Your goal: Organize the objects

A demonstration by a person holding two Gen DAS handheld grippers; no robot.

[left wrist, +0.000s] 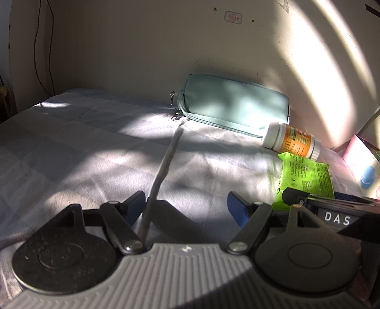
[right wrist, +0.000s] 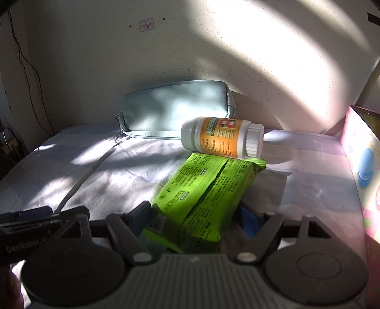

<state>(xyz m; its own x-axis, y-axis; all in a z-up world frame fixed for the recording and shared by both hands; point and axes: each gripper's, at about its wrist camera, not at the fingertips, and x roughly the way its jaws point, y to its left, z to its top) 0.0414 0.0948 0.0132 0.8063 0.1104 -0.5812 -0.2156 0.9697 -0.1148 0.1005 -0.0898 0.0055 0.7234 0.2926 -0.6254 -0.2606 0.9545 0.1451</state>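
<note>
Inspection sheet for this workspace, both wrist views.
Surface: pale cloth, wrinkled, patchy sunlight.
Job's things: teal pouch against the wall; orange-label bottle on its side at the far end of the green packet, which lies flat.
Clutter: pink box at the right edge.
Grippers: left gripper open, pouch strap running in beside one finger; right gripper astride the green packet, grip unclear.
Cables: dark cable hanging down the wall, left.
Surroundings: cream wall, small sticker.
</note>
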